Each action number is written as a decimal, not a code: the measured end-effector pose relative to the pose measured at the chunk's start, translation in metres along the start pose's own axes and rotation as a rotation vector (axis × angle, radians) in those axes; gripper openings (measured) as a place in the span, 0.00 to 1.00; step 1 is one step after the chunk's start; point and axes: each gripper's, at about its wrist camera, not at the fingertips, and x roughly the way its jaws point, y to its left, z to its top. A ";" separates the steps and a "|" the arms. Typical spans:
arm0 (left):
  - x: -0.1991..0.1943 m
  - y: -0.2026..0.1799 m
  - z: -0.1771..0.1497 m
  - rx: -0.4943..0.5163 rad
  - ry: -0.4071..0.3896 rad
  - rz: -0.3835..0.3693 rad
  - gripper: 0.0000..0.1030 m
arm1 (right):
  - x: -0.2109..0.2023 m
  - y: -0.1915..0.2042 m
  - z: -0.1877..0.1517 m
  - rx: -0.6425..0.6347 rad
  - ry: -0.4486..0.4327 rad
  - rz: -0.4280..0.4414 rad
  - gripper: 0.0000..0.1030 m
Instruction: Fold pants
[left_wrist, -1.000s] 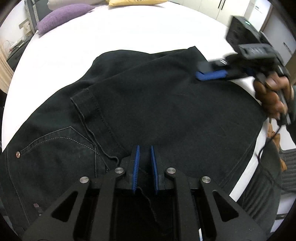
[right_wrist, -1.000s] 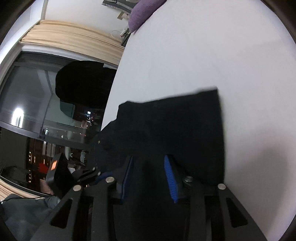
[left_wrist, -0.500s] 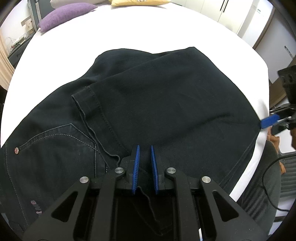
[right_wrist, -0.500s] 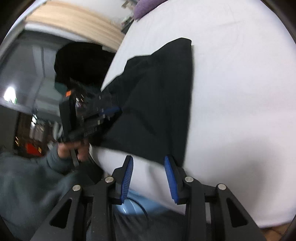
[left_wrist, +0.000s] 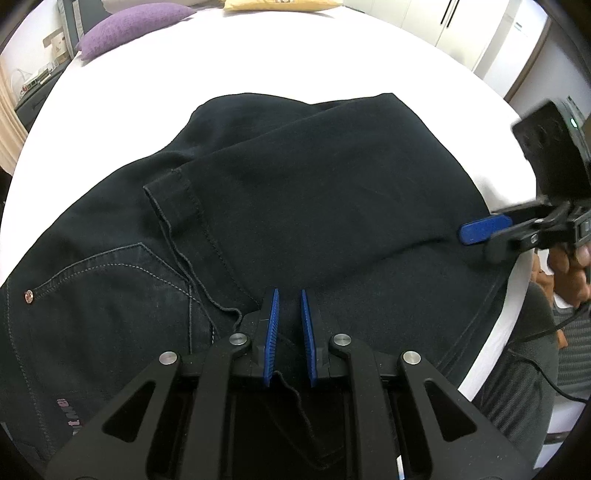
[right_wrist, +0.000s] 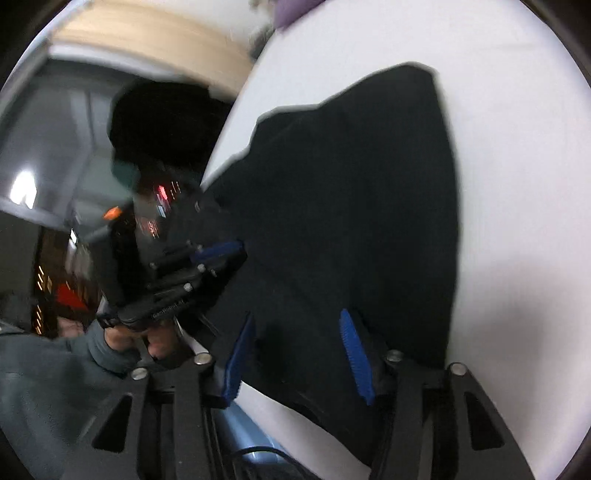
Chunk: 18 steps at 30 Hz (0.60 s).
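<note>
Black jeans (left_wrist: 314, 206) lie on a white bed (left_wrist: 258, 55), legs folded back over the seat, with the hem near the back pocket (left_wrist: 110, 295). My left gripper (left_wrist: 288, 295) sits over the near edge, its blue pads close together on a fold of the fabric. My right gripper (right_wrist: 295, 321) is open with its tips over the jeans' near fold edge (right_wrist: 332, 221). It also shows in the left wrist view (left_wrist: 484, 230) at the right edge of the jeans. The left gripper also shows in the right wrist view (right_wrist: 218, 251).
A purple pillow (left_wrist: 133, 22) and a yellow pillow (left_wrist: 277, 3) lie at the far end of the bed. White wardrobe doors (left_wrist: 480, 40) stand at the back right. The bed's edge (left_wrist: 495, 332) runs beside the person's leg at the right.
My right gripper pulled away from the far fold to beyond the bed's right edge, then came back onto the jeans' edge. The left gripper has stayed in place.
</note>
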 end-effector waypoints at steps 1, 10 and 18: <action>0.000 0.001 0.000 -0.001 -0.002 -0.003 0.12 | -0.008 -0.001 -0.008 0.032 -0.028 0.017 0.49; -0.002 0.002 -0.008 -0.010 -0.046 0.004 0.12 | -0.072 0.056 -0.087 0.049 -0.216 -0.050 0.52; -0.072 0.031 -0.044 -0.145 -0.162 -0.064 0.15 | -0.049 0.094 -0.032 0.025 -0.367 0.052 0.58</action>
